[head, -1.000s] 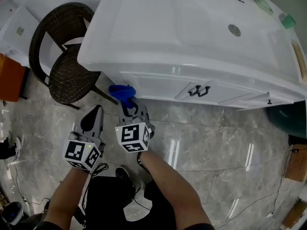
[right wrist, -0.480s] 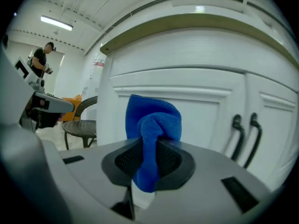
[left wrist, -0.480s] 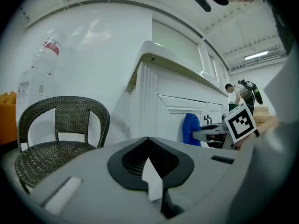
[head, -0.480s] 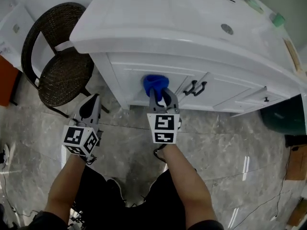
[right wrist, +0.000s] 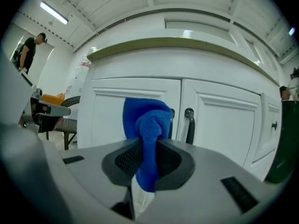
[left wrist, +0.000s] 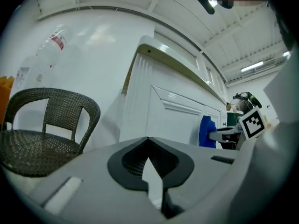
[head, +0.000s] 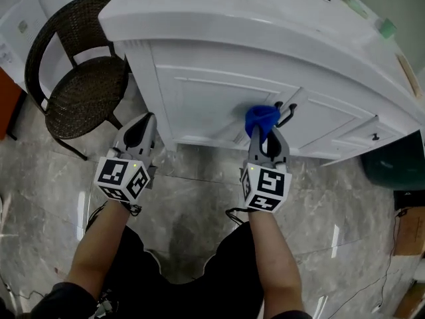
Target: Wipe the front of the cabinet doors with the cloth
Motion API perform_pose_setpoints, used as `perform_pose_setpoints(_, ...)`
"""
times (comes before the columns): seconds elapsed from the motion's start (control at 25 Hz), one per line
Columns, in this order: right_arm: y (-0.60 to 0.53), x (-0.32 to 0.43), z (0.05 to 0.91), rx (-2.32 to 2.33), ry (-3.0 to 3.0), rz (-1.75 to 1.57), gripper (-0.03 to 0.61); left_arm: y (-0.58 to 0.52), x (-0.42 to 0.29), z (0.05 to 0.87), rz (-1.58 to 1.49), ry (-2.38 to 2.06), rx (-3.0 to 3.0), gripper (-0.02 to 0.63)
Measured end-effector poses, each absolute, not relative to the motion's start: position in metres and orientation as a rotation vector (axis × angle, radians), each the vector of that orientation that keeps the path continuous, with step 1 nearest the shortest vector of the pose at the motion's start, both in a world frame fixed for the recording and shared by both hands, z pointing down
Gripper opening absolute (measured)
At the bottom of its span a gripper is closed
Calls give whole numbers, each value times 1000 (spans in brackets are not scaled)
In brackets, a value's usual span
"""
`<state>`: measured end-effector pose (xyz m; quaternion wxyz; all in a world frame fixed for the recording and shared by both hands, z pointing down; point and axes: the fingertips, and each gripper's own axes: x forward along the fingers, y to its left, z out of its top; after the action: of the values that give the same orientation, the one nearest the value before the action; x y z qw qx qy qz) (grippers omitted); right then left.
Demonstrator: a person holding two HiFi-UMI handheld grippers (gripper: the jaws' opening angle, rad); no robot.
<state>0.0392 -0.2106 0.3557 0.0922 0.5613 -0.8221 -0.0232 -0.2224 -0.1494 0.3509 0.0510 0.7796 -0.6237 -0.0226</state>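
A blue cloth [head: 261, 120] is bunched between the jaws of my right gripper [head: 265, 142], which is shut on it. In the right gripper view the blue cloth [right wrist: 146, 125] stands in front of the left white cabinet door [right wrist: 127, 118], close to the two dark handles [right wrist: 188, 124] at the seam between the doors. The cloth is at the door's right edge in the head view, at or very near its surface. My left gripper [head: 139, 138] is shut and holds nothing, low by the cabinet's left corner [head: 153, 92]. From the left gripper view the cloth [left wrist: 206, 131] shows far right.
A dark wicker chair [head: 76, 78] stands left of the cabinet, close to my left gripper. The white countertop [head: 265, 25] overhangs the doors. A dark green bin [head: 397, 165] sits at the right. The floor is glossy grey marble [head: 199, 205]. A person [right wrist: 28, 50] stands far off.
My right gripper has carried the cloth rightward along the cabinet front, from the left part of the door to beside the handles. The left gripper moved slightly right and forward.
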Motion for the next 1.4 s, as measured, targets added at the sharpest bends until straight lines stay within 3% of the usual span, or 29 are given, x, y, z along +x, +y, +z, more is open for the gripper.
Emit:
perform_pose_setpoints(0.32, -171, -74, 341, 1512, -2712, -130, 52, -144, -214, 362, -71, -1903, 2456, -2)
perform_pose_setpoints(0.56, -156, -186, 371, 1249, -2808, -117, 52, -150, -247, 408, -119, -1929, 2347, -1)
perform_pose_setpoints(0.72, -166, -222, 394, 1191, -2783, -174, 51, -152, -271, 437, -97, -1975, 2263, -2)
perform_pose_setpoints(0.92, -178, -201, 408, 1204, -2739, -208, 52, -158, -257, 430, -134, -1964, 2293, -2)
perform_pose_setpoints(1.4, -222, -20, 447, 1580, -2402, -67, 52, -174, -158, 440, -104, -1719, 2504, -2)
